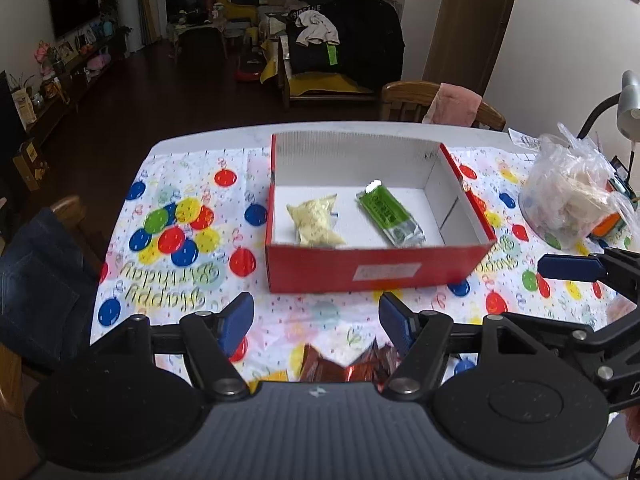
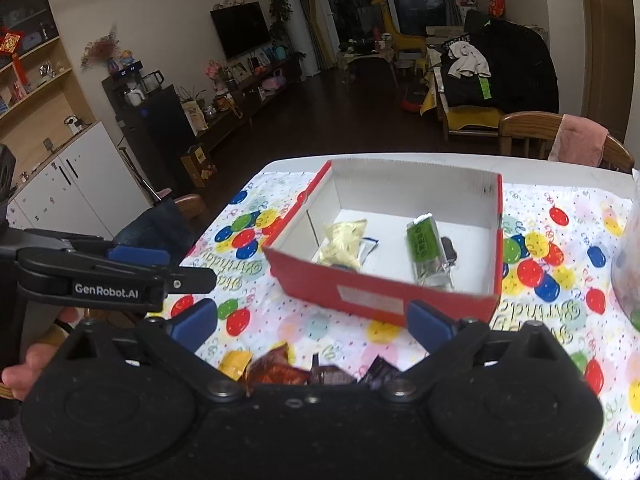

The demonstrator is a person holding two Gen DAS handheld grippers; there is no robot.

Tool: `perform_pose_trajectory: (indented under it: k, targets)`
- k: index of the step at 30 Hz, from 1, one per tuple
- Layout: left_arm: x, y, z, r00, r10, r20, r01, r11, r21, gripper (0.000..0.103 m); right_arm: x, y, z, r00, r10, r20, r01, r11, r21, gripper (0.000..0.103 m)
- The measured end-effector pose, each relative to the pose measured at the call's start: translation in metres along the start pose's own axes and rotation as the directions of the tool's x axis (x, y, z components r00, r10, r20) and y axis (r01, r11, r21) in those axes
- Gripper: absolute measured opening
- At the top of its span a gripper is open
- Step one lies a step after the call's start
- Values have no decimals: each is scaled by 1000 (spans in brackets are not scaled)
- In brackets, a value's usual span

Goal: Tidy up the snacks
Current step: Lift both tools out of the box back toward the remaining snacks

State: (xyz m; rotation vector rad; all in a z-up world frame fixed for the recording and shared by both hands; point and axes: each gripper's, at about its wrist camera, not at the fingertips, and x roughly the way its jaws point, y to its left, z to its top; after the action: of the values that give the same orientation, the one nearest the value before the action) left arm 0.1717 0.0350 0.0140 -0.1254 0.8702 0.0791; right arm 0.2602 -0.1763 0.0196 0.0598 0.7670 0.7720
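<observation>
A red cardboard box [image 1: 376, 270] [image 2: 376, 294] with a white inside stands on the balloon-print tablecloth. In it lie a pale yellow snack bag [image 1: 316, 224] [image 2: 344, 242] on the left and a green wrapped bar [image 1: 390, 212] [image 2: 426, 246] on the right. My left gripper [image 1: 316, 320] hovers in front of the box, open, with nothing between its blue pads. My right gripper [image 2: 310, 326] is open wide and empty, also short of the box's front wall. Loose snack packets, brown and red [image 1: 344, 364] and orange and dark [image 2: 280, 370], lie on the cloth under the grippers.
A clear plastic bag of goods [image 1: 572, 196] sits at the table's right side beside a lamp. Wooden chairs stand at the far edge [image 1: 436, 106] and left [image 1: 68, 208]. The right gripper's finger [image 1: 572, 267] shows in the left wrist view, the left gripper's arm [image 2: 116, 276] in the right.
</observation>
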Motion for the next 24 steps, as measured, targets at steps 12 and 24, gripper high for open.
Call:
perform_pose_trajectory:
  k: [12, 24]
  targets:
    - [-10, 13, -52, 999, -35, 12, 36, 998, -44, 81, 1, 4, -60, 999, -27, -47, 29, 999, 35, 103]
    - [1, 21, -115, 998, 9, -60, -11, 1000, -28, 81, 14, 21, -115, 986, -78, -145, 69, 996, -65, 103]
